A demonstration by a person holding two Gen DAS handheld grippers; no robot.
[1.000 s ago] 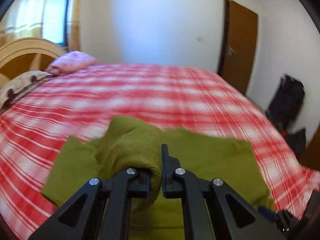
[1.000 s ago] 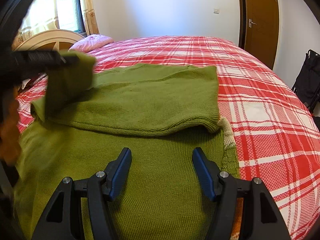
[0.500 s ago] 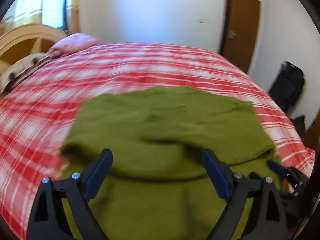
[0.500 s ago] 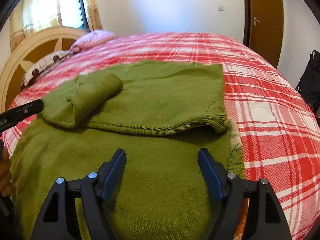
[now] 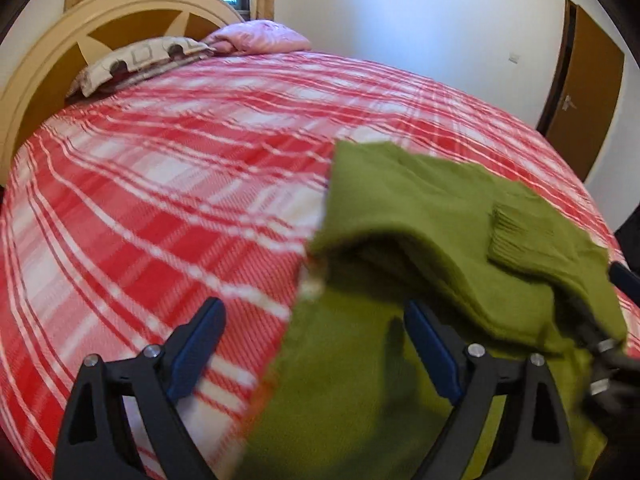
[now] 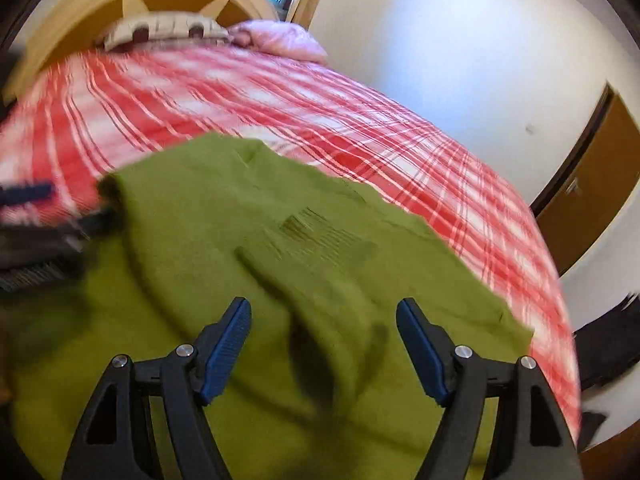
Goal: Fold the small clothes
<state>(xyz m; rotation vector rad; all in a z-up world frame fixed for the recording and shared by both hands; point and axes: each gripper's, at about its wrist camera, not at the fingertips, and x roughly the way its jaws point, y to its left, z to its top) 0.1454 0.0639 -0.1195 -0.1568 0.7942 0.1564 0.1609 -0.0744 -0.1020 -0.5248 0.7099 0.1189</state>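
Taking the sweater point(image 5: 420, 240) as the landmark, the headboard point(image 5: 44, 76) and two pillows point(image 5: 140, 56) lie far beyond its left edge, at the head of the bed point(image 5: 160, 200). The sweater itself lies on the red plaid cover, its upper part folded down over the lower, with a ribbed cuff point(image 5: 524, 236) resting flat on top of the fold.

The left gripper point(image 5: 314, 350) hangs over the sweater's left edge, one finger above the bare cover and the other above the knit, jaws wide apart and empty. A second ago it was pinched shut on the sleeve, lifted over the body; it has since let go and swung out to the side, so the sleeve now lies tucked in across the fold.

The right gripper point(image 6: 324, 348) sits over the sweater's near middle, jaws apart with nothing between them, a little wider than a second ago. Its view has rolled, so the fold now runs slantwise.

With the sleeve laid in and both grippers free, the next fold probably begins from the left edge. A door point(image 5: 588, 92) stands beyond the sweater's right side.
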